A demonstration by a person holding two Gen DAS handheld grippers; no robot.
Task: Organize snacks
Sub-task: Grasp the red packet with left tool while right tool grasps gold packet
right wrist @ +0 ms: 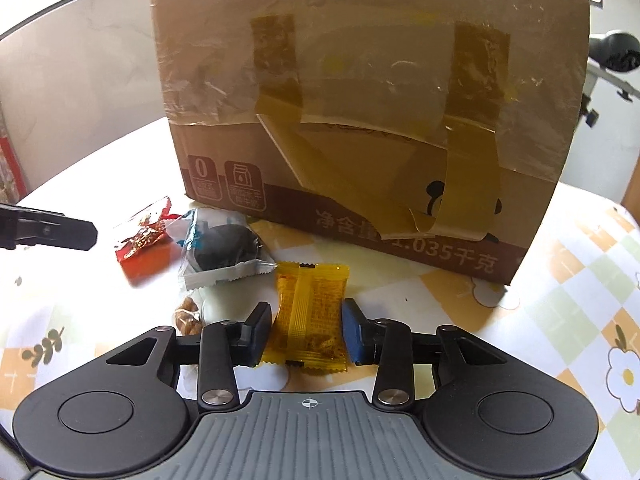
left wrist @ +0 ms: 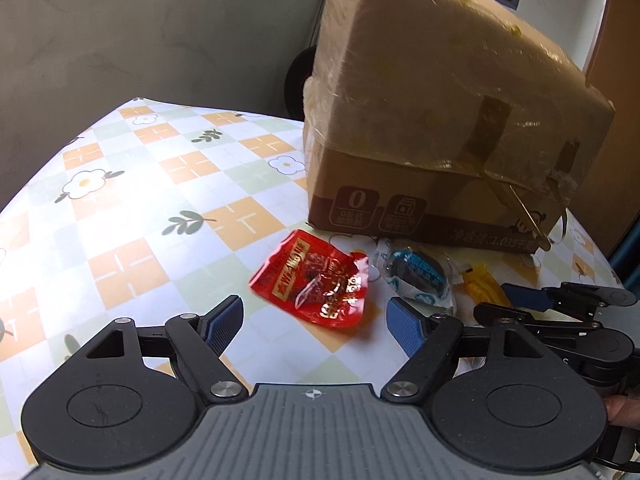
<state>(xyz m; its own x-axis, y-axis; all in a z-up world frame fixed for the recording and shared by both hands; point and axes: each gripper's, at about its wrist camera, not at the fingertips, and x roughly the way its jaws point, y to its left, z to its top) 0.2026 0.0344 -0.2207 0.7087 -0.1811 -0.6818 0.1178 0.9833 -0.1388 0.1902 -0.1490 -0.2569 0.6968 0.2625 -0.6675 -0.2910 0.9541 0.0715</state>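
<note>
Right tool (right wrist: 306,332) pinching yellow packet (right wrist: 310,312), lower edge hidden

The open left gripper (left wrist: 314,322) hovers at lower centre over a crumpled red foil snack packet (left wrist: 310,280) on the checked floral tablecloth (left wrist: 132,184); a taped brown cardboard box (left wrist: 436,112) fills the upper right.

Black grippers (left wrist: 316,320), apparently blue-padded fingers (left wrist: 404,326)

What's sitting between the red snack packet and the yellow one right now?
The black-and-blue wrapped cookie lies between the red packet and the yellow packet, in front of the cardboard box; the right wrist view shows it best.
</note>
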